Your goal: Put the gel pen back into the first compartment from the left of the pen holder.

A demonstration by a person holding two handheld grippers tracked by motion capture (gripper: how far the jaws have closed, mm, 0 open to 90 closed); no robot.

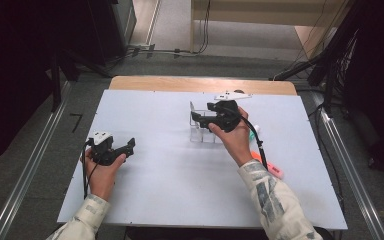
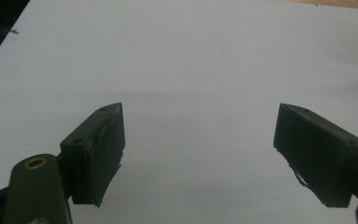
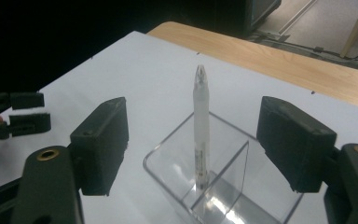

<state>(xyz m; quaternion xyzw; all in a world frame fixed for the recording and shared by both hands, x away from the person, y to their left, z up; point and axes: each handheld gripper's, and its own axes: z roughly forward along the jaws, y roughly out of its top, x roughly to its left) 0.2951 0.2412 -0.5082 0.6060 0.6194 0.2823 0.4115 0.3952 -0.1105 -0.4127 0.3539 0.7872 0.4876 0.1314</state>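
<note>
— So, how many tools are on the surface (image 1: 180, 175), and how do they stand?

— Two. The left tool (image 2: 199, 154) rests near the left edge in the person's left hand (image 1: 101, 172), its jaws spread wide with only bare white sheet between them. The right tool (image 3: 193, 149) sits farther back, right of centre, in the right hand (image 1: 235, 137); its jaws stand wide too, pressing on nothing.

— And the pen?

— One white pen (image 3: 201, 130) stands nearly upright in one clear holder (image 3: 223, 186), its tip up and its lower end on the holder's floor, next to the clear divider wall. From the right gripper view it rises between the two open jaws, apart from both.

— How many compartments in that holder?

— Two that I can make out, split by that one divider.

— Anything else lying about?

— At least two more markers by the right forearm: one orange-pink (image 1: 275, 170) near the sleeve, and one with green (image 1: 253, 134) just behind the wrist, partly hidden.
</note>
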